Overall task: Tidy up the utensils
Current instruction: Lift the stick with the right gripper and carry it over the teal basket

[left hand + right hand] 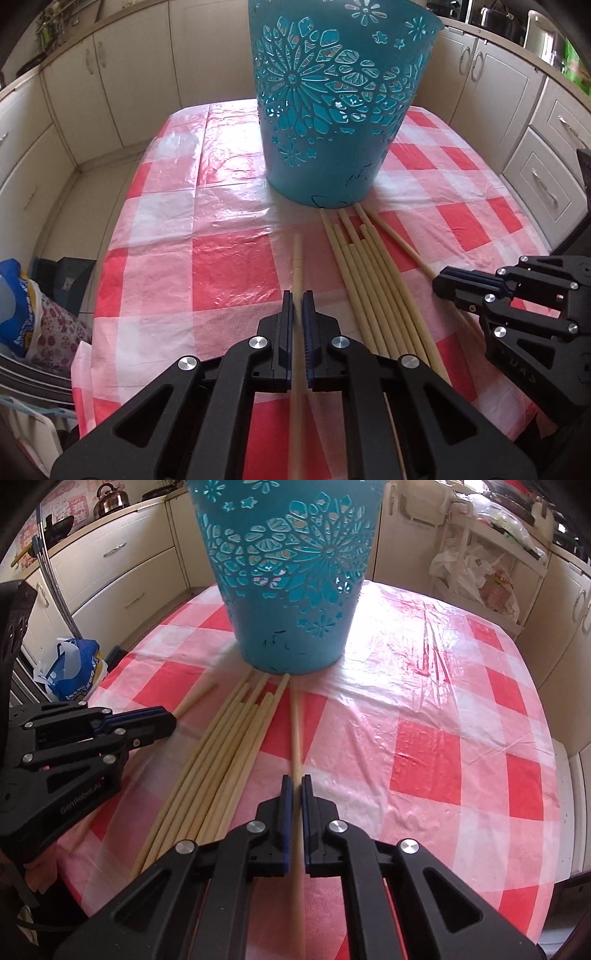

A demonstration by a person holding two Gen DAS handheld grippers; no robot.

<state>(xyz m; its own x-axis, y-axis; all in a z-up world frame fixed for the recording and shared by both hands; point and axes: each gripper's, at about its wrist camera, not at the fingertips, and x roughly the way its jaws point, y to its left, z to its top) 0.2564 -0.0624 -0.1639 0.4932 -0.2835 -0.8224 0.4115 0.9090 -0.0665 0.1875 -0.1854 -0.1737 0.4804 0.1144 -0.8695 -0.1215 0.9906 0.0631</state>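
So my left gripper point(297, 306) is clamped on one pale wooden chopstick point(297, 266), and my right gripper point(296, 790) is pinching another pale wooden chopstick point(295, 731) the same way, both sticks pointing at the teal plastic basket with flower cut-outs point(332, 110) standing upright on the red-and-white checked plastic tablecloth point(229, 273). The remaining bundle of pale chopsticks point(369, 280) lies flat between my two grippers, tips just at the basket's base, maybe touching it, hard to tell. Cream kitchen cabinets point(110, 74) ring the table.
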